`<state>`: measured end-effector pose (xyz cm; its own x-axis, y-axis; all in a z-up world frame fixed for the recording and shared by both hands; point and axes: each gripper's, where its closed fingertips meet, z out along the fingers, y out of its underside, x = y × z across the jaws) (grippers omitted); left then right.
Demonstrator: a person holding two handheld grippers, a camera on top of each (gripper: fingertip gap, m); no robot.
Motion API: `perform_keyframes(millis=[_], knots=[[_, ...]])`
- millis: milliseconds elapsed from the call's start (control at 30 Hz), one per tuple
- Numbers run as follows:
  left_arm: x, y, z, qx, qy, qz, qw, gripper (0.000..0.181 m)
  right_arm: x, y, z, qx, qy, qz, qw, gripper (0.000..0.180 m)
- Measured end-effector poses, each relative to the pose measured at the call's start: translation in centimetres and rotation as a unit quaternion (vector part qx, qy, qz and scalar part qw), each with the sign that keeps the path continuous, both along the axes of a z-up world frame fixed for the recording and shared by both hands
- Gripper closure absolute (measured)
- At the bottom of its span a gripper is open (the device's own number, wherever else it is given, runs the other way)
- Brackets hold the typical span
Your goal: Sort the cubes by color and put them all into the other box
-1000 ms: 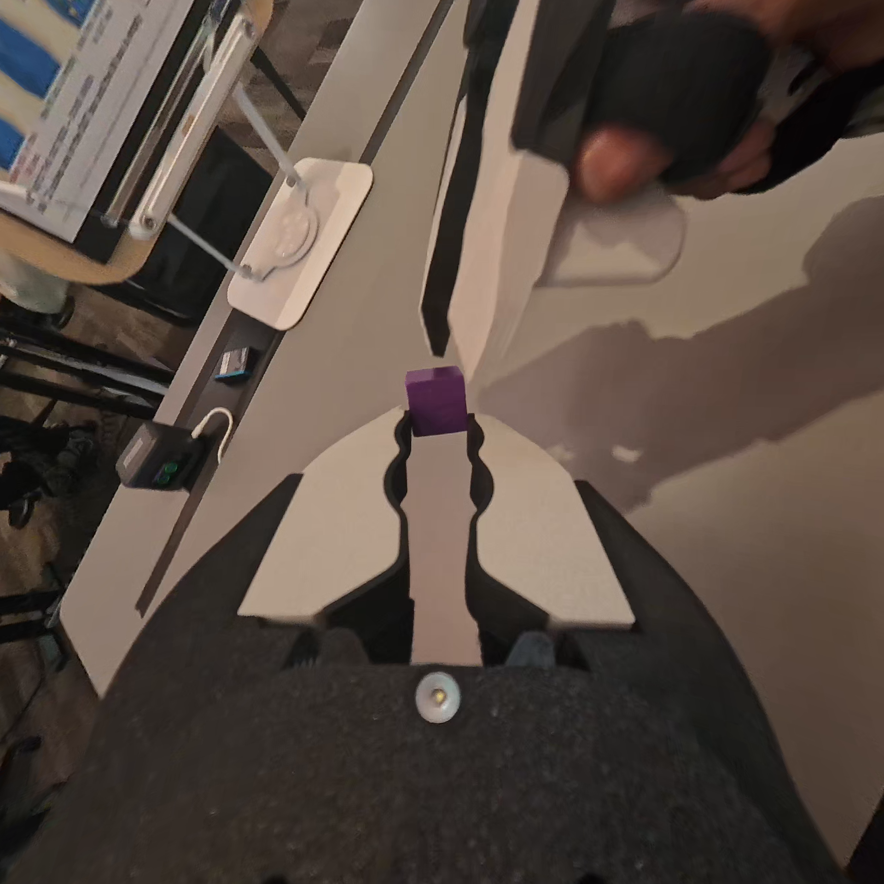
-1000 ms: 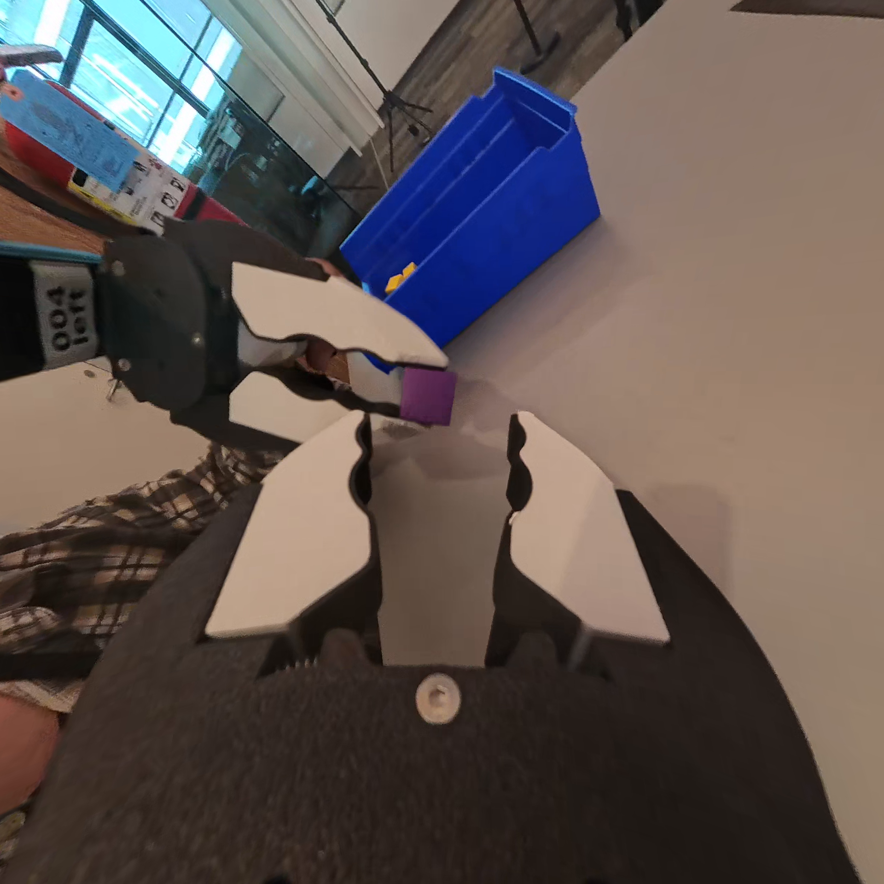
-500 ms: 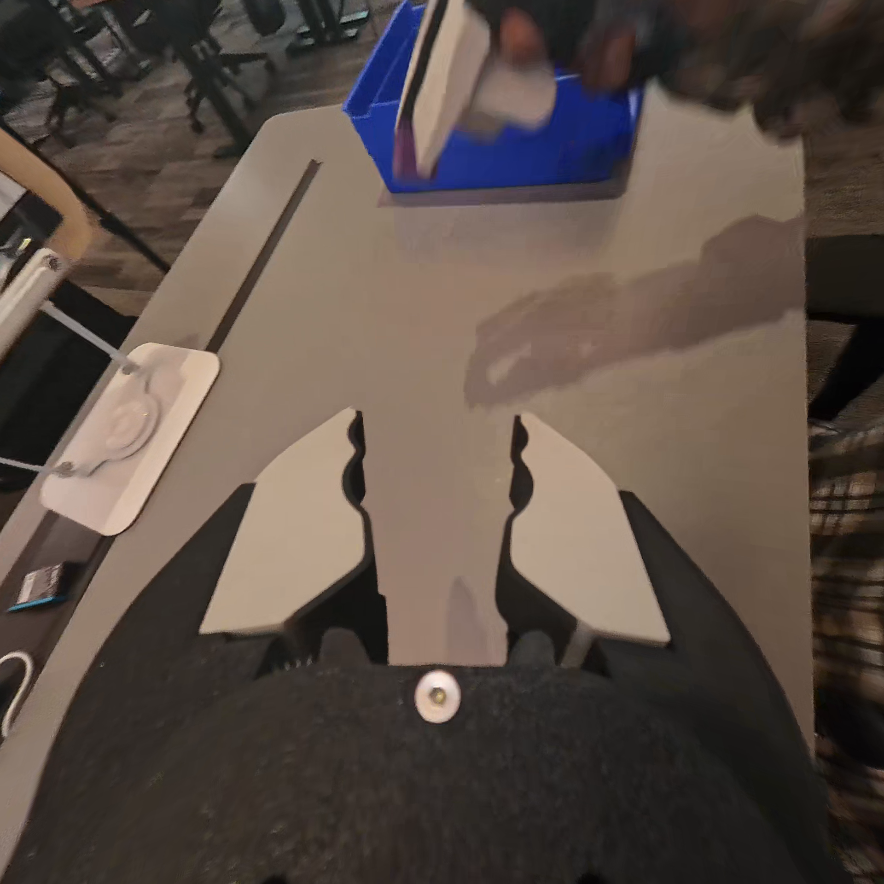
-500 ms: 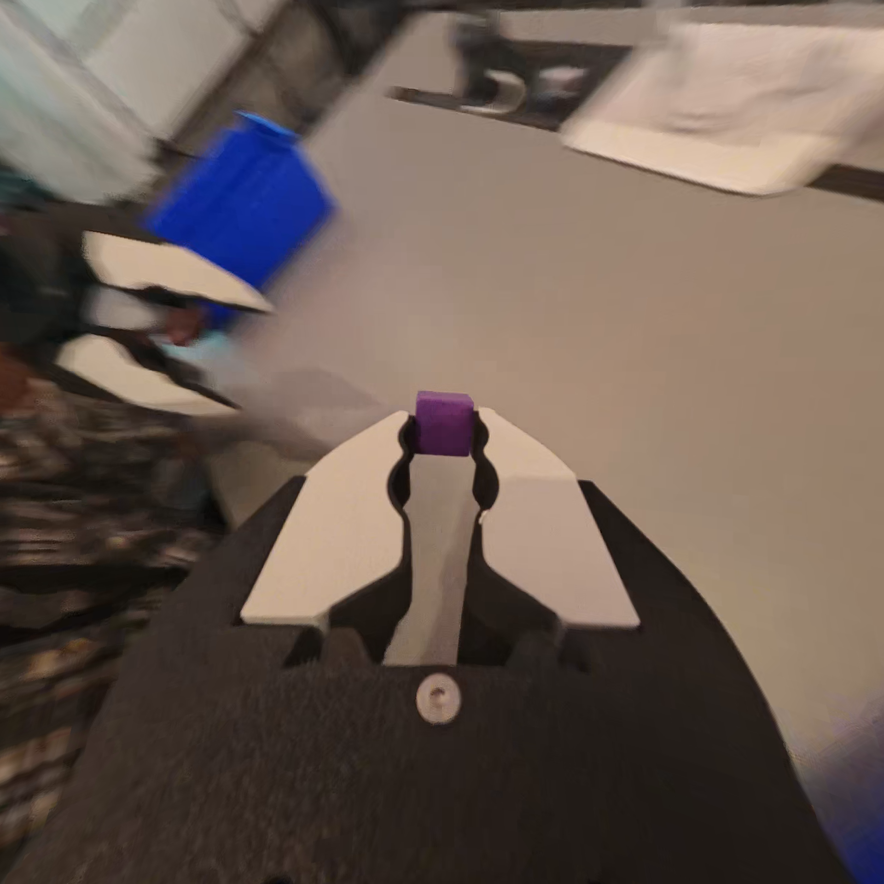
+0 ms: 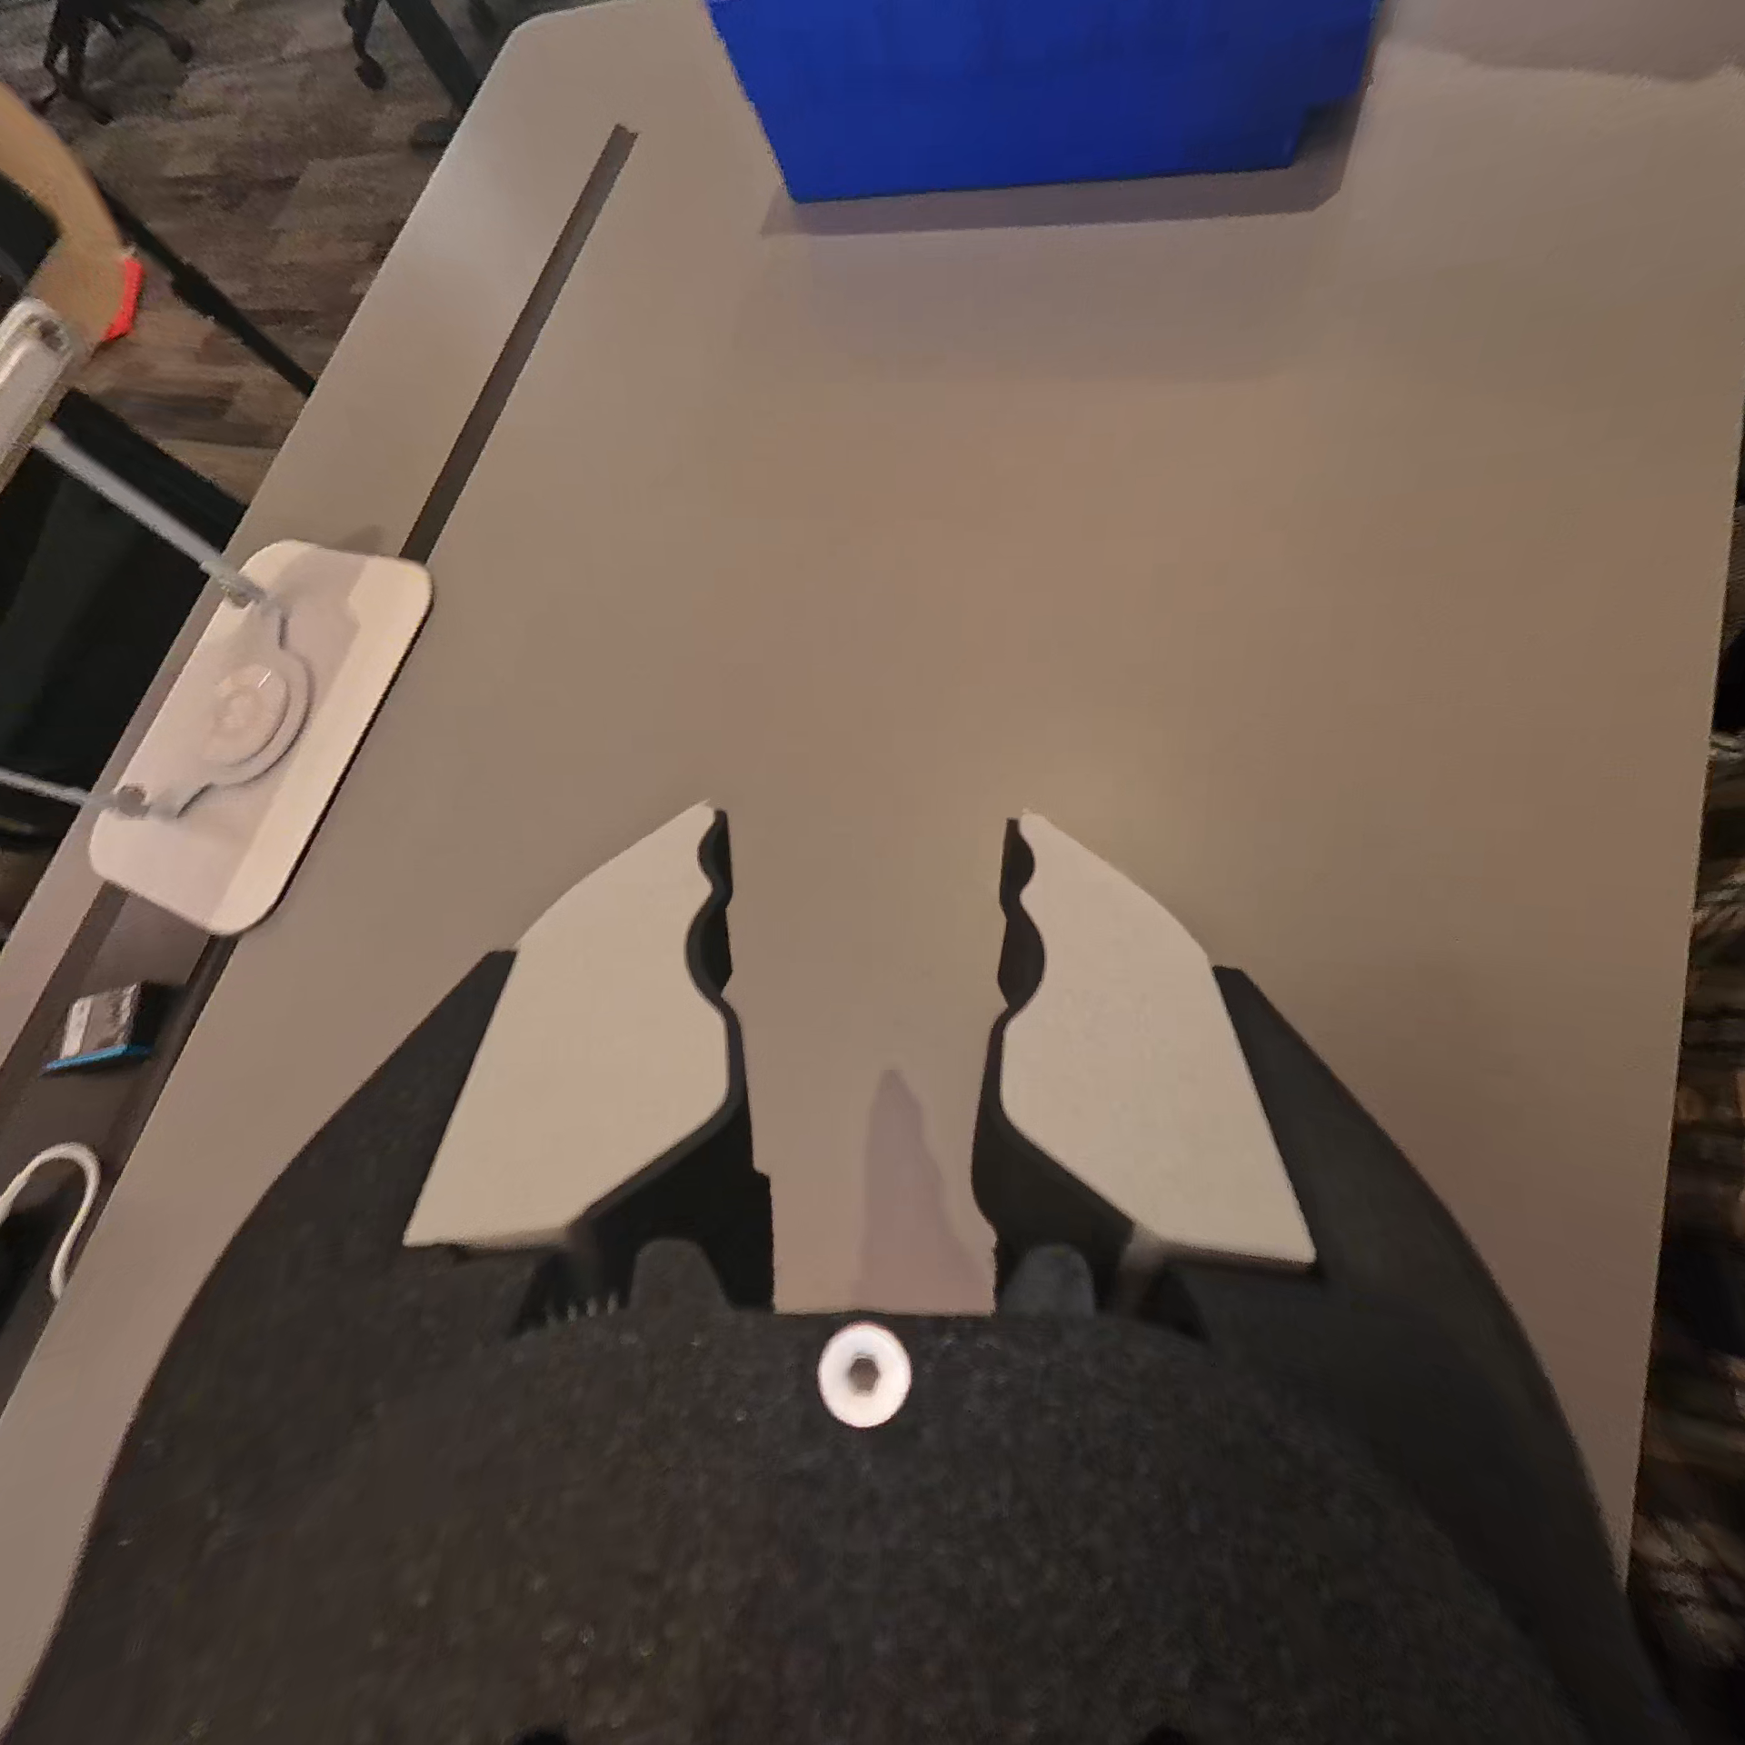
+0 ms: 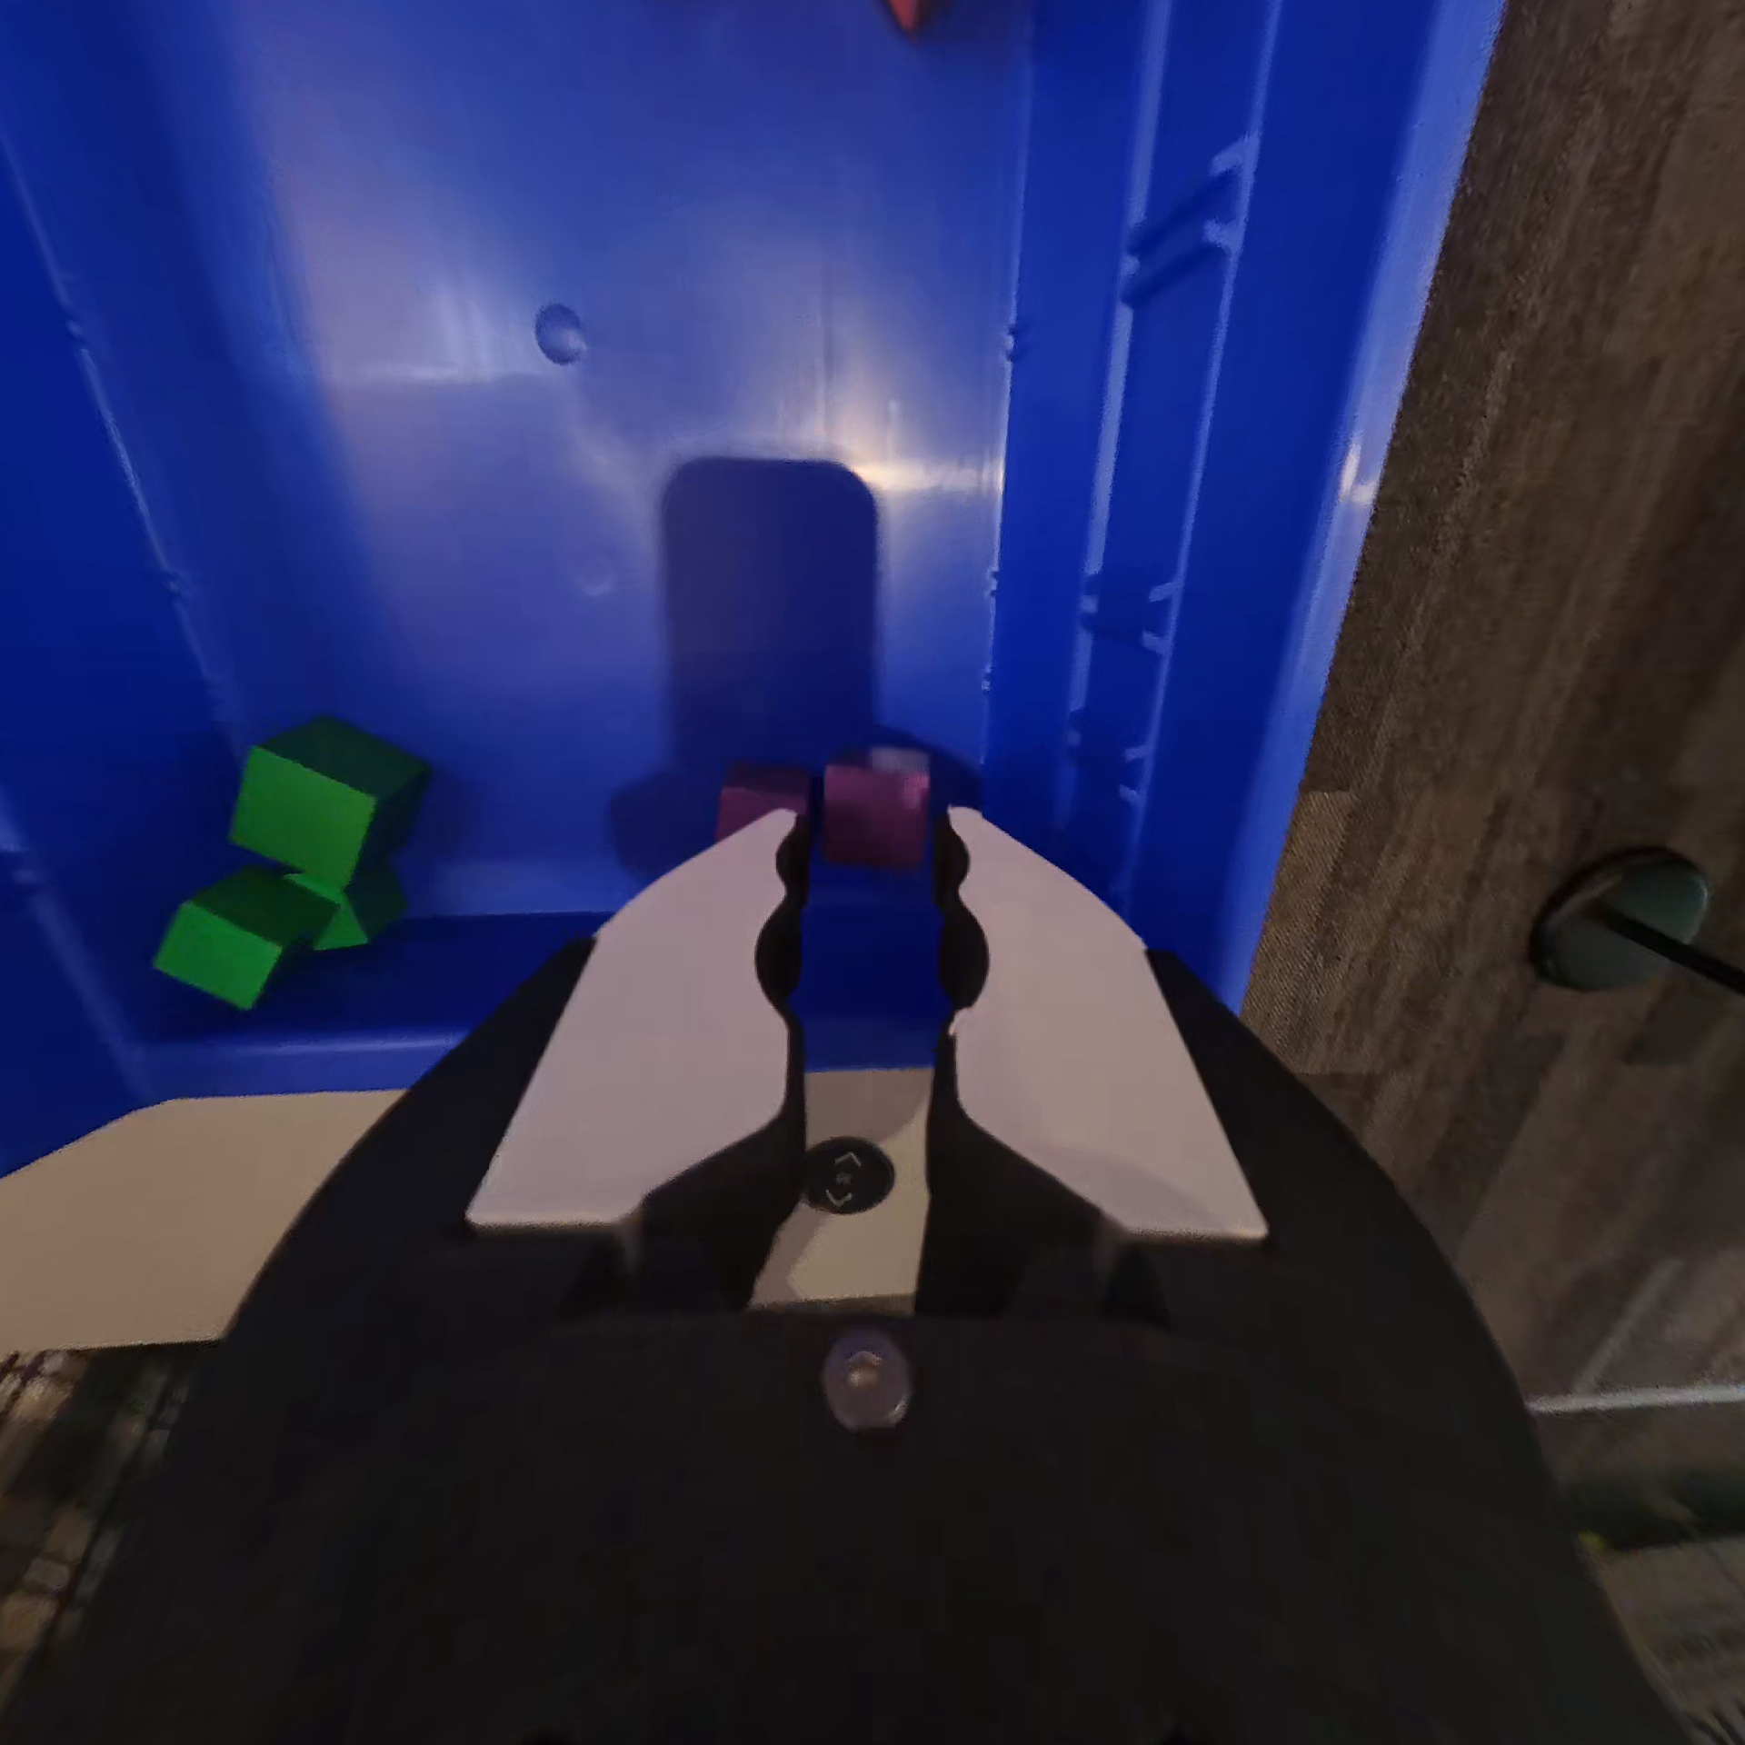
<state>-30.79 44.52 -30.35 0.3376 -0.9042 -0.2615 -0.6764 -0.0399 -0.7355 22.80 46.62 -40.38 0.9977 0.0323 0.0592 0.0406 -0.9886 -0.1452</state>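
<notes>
- Left hand-held gripper (image 5: 864, 831): fingers spread wide apart, nothing between them, held above the bare grey counter (image 5: 1039, 567).
- At the left edge of the counter, in the left wrist view: a flat white stand base (image 5: 260, 755) with thin metal rods going out of the picture.
- At the far end of the counter: a blue box (image 5: 1039, 94), only its near wall in view, well apart from the left fingers.
- In the right wrist view, left part of the other blue box (image 6: 472, 330): green cubes (image 6: 283, 859) heaped together on its floor close to the near wall.
- Right hand-held gripper (image 6: 871, 826): closed on a purple cube (image 6: 873, 817) at the fingertips, over the inside of this box, near its right wall.
- Just beside the held cube, on its left: a second purple cube (image 6: 760, 798), partly hidden by the left finger; touching or not, cannot tell.
- Right of the box: wood-pattern floor (image 6: 1530, 472) with a round dark foot (image 6: 1619, 916).
</notes>
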Motion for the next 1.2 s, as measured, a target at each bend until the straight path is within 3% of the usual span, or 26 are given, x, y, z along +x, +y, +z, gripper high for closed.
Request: perform_keyframes(millis=[167, 333, 500, 600, 867, 1033, 1200], knots=[[-6.9, 0.7, 1.0, 0.008, 0.022, 0.061, 0.998, 0.125, -1.6, 0.3, 4.0, 0.030, -0.027, 0.020, 0.999, 0.133], [-20.5, 1.1, 3.2, -0.005, 0.066, 0.164, 0.984, 0.125, -11.3, 1.9, 10.8, 0.173, 0.036, 0.128, 0.976, 0.137], [-34.4, -1.6, 1.8, -0.082, 0.175, 0.193, 0.962, 0.125, -23.8, 1.1, 11.3, 0.186, 0.111, 0.277, 0.936, 0.139], [-39.2, -2.8, -0.3, -0.139, 0.191, 0.214, 0.948, 0.126, -29.2, 1.0, 11.0, 0.174, 0.127, 0.326, 0.920, 0.137], [-43.1, -5.6, -7.3, -0.259, 0.204, 0.345, 0.879, 0.126, -37.2, 0.5, 11.3, 0.125, 0.162, 0.369, 0.907, 0.136], [-41.5, -7.3, -9.2, -0.345, 0.147, 0.366, 0.852, 0.125, -40.8, 0.6, 12.0, 0.096, 0.161, 0.395, 0.899, 0.136], [-41.9, -7.9, -10.4, -0.387, 0.157, 0.366, 0.832, 0.123, -44.1, 0.4, 12.5, 0.090, 0.160, 0.421, 0.888, 0.136]])
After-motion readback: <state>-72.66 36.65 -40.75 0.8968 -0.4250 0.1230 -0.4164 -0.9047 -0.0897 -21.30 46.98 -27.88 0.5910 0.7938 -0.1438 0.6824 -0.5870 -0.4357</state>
